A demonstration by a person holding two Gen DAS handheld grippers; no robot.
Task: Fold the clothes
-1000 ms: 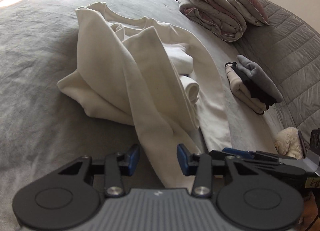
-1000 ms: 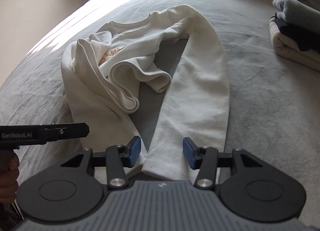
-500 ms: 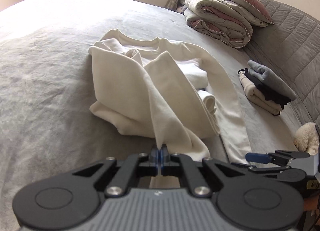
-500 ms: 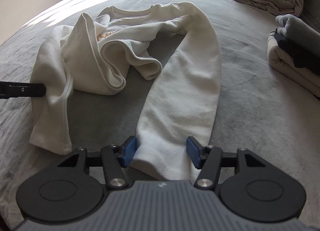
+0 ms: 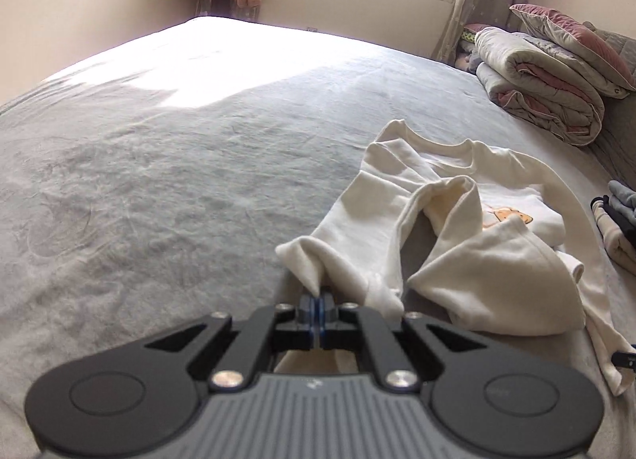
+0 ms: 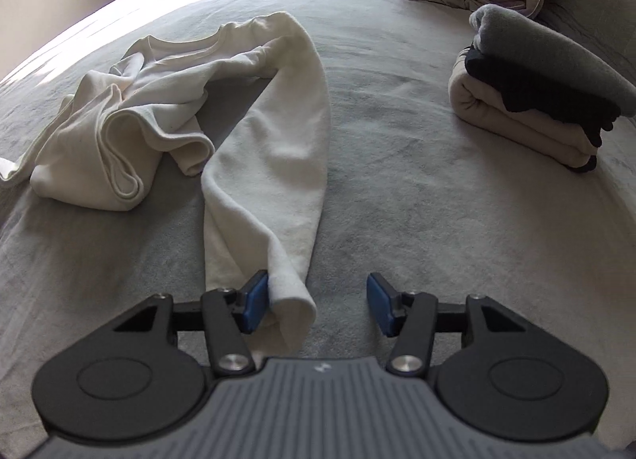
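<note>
A cream long-sleeved sweatshirt (image 5: 457, 228) lies crumpled on the grey bed, with a small orange print showing on its chest. My left gripper (image 5: 318, 304) is shut on the end of one sleeve and holds it pulled out to the left of the heap. In the right wrist view the same sweatshirt (image 6: 159, 101) has its other sleeve (image 6: 274, 164) stretched toward me. My right gripper (image 6: 314, 300) is open, and that sleeve's cuff (image 6: 292, 304) lies between the fingers, against the left pad.
A stack of folded clothes (image 6: 536, 89), grey on black on beige, sits on the bed at the right. A folded quilt with a pillow (image 5: 548, 73) lies at the far right. The grey bed cover (image 5: 159, 180) stretches wide to the left.
My left gripper shut on the sleeve end and swung it out to the left, spreading the heap. My right gripper moved down over the other cuff and stayed open.
</note>
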